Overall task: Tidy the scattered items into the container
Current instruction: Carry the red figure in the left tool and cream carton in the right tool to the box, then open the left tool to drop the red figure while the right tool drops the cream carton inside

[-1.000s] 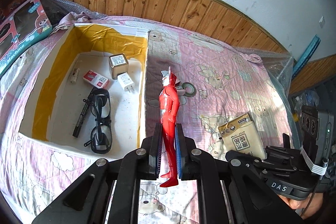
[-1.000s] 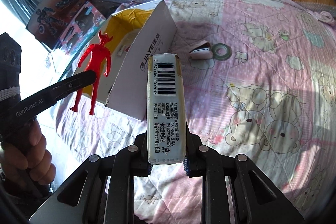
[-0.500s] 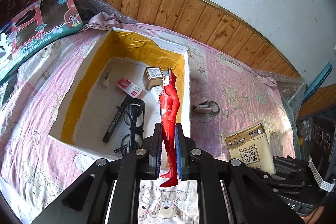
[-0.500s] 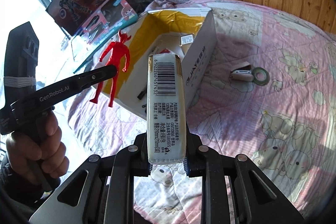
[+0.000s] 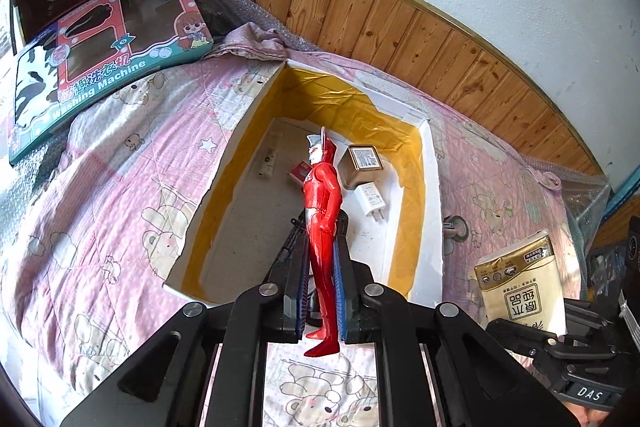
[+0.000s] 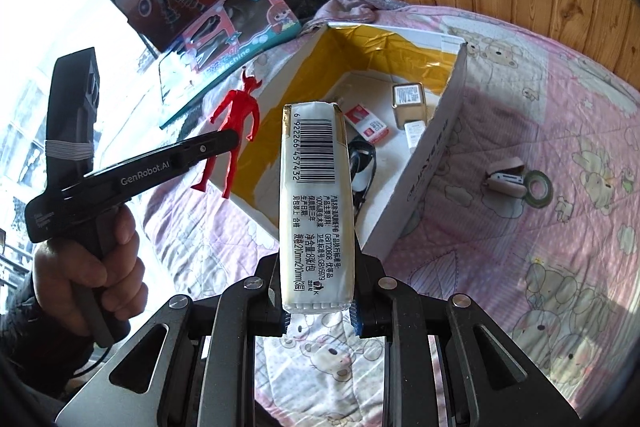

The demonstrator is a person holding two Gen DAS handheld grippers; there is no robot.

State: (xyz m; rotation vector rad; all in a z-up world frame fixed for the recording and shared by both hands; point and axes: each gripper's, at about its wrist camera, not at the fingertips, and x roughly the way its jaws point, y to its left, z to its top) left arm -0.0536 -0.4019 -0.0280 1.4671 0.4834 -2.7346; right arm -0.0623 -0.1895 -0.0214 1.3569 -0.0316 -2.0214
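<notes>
I have my left gripper [image 5: 320, 291] clamped on the legs of the red figure [image 5: 322, 211], held upright in the air at the near edge of the open box [image 5: 432, 211], and my right gripper [image 6: 318, 301] pinching the tissue pack [image 6: 316, 203] by its lower end, also aloft near the box's front; the risk I see is that both loads arrive at once and the tools knock together over the opening, or that the tall figure, gripped only low down, tips against the wall and falls onto the pink quilt [image 5: 120, 195]; the pack is soft and could slide out of the squeeze; the figure is glossy red, slim and rigid, with a silver crested head.
</notes>
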